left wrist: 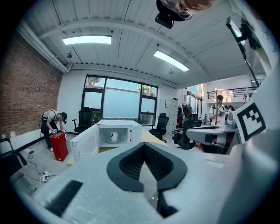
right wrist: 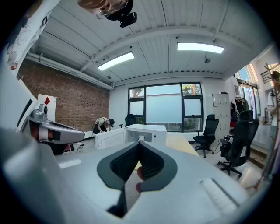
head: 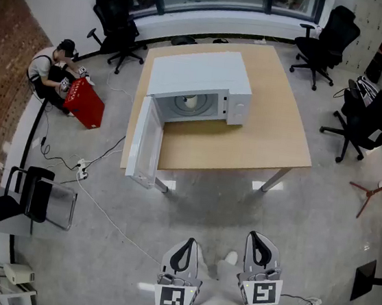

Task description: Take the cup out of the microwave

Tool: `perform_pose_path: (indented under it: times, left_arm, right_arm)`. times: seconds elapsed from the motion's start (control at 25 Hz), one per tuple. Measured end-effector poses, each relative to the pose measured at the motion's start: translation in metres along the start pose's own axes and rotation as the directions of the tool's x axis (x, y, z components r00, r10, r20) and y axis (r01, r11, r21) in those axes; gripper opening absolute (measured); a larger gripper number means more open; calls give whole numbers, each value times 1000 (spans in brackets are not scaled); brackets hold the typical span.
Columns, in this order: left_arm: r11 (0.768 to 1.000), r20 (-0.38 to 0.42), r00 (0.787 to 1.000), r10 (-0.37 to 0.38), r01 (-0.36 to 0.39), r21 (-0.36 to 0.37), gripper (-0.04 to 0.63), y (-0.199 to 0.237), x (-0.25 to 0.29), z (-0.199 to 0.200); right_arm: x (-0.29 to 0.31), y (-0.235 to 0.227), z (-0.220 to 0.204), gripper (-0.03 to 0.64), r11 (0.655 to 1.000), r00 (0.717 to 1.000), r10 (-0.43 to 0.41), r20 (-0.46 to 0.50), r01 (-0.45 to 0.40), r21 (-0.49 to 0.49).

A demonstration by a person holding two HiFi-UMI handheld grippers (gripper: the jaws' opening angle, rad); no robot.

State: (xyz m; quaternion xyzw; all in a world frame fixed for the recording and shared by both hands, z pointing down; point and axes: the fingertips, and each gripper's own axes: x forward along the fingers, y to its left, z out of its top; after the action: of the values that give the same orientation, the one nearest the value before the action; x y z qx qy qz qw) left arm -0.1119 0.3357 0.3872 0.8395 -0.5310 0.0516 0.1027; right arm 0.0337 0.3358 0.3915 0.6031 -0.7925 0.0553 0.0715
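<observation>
Across the floor (head: pixel 205 205), the cup (head: pixel 192 101) is seen in the open microwave (head: pixel 200 73), nearer the left gripper (head: pixel 189 243) than the right gripper (head: pixel 253 237), both pressed together.

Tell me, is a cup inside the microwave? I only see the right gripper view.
Observer: Yes. The left gripper view shows a white cup on the turntable inside the microwave.
Operator: Is the left gripper holding something?
Observer: No, its jaws are shut, with nothing between them.
Operator: Is the door in the way?
Observer: From the head view, the door hangs open to the left, past the table's front edge.
</observation>
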Motion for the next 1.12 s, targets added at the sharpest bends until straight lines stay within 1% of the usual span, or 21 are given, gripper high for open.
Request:
perform_pose_path:
  times: [0.16,0.4,0.56,0.76,0.88,1.0,1.12]
  left_arm:
    - [1000,3,1000,-8,8,-1,5,0,1,-1]
    - [1000,-23,1000,-6,5,-11,5,12,5,-5]
    - [1000,-27,999,-26,26,-10,5,17,9,-7]
    - [999,-29,999,-30,29,-33,5,39,12,-4]
    - [999,-26,999,-38,38,-31,5,54,17,-5]
    - [998,-87,994,-67,68,13,5,68,23,-18]
    - [995,-112,990,-89,92,25,5,73,35,-17]
  right_arm:
    - [1,0,-4,6,1000,1000,-2,-8,2,2]
    - [10,3,-4,6,1000,1000,-11,-16,11,1]
    - [13,3,2,7,999,999,-23,29,22,32]
    - [23,8,12,8,998,997,-60,50,59,24]
    - [33,11,7,8,997,996,-81,47,80,23]
    - [44,14,-1,8,992,992,-119,33,117,57]
    - [53,15,3,8,989,991,-130,27,128,73]
